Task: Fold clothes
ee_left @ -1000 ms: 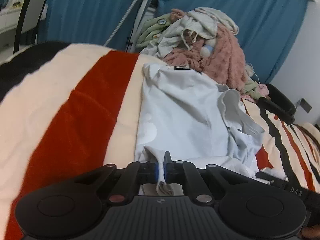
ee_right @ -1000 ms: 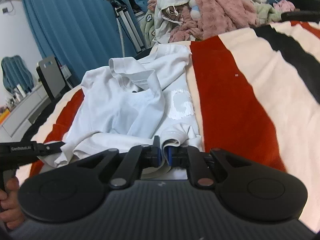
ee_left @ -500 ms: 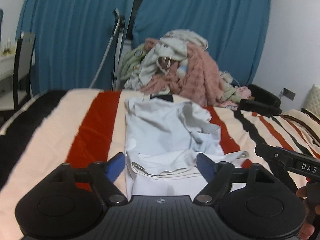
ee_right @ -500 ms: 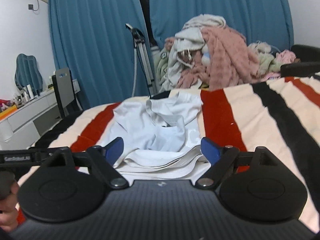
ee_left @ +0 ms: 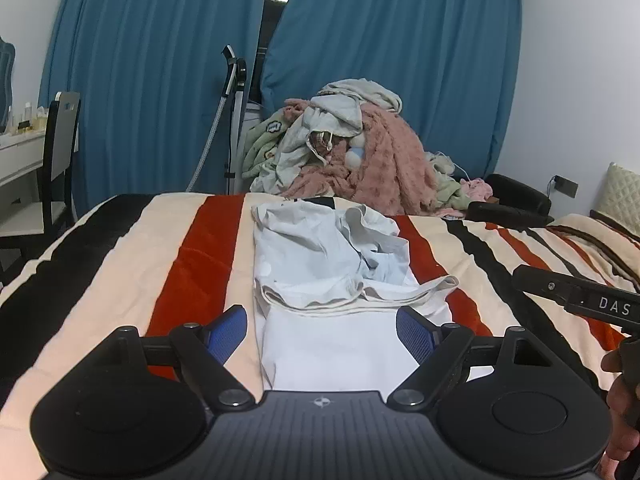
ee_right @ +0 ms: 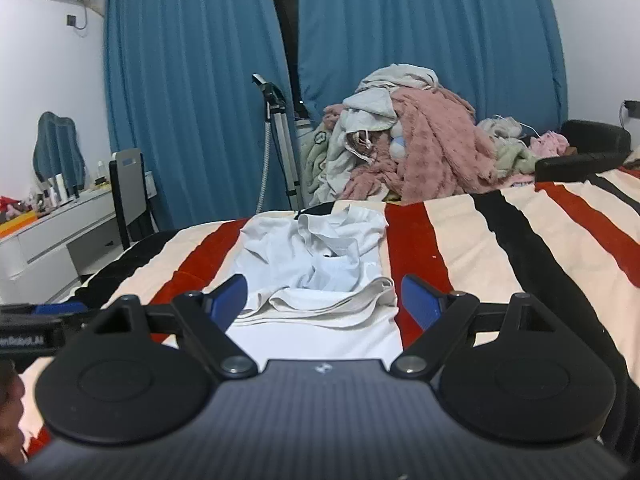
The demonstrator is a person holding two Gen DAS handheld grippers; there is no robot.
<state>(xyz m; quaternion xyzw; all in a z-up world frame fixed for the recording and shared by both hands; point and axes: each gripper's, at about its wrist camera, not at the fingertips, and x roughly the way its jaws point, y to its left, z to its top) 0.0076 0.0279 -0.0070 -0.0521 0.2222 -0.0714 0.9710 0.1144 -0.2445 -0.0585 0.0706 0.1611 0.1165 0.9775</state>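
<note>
Crumpled white cotton T-shirt [ee_left: 332,272]: centre frame, lying on striped red, cream and black blanket [ee_left: 192,264]. Left gripper [ee_left: 322,334]: lower centre, jaws spread wide, holding nothing. Right gripper [ee_right: 325,300]: likewise wide, empty. Pile of pink and grey laundry [ee_left: 352,148]: upper centre, behind.

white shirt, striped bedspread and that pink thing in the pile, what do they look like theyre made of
White shirt: thin matte woven or knit cotton, judging by soft crumpled creases and a stitched hem. Striped bedspread: plush, velvety fleece, slightly fuzzy with a soft sheen on the red stripe. Pink thing: thick, shaggy, tufted fleece or chenille, possibly a blanket or robe; which it is cannot be told.
</note>
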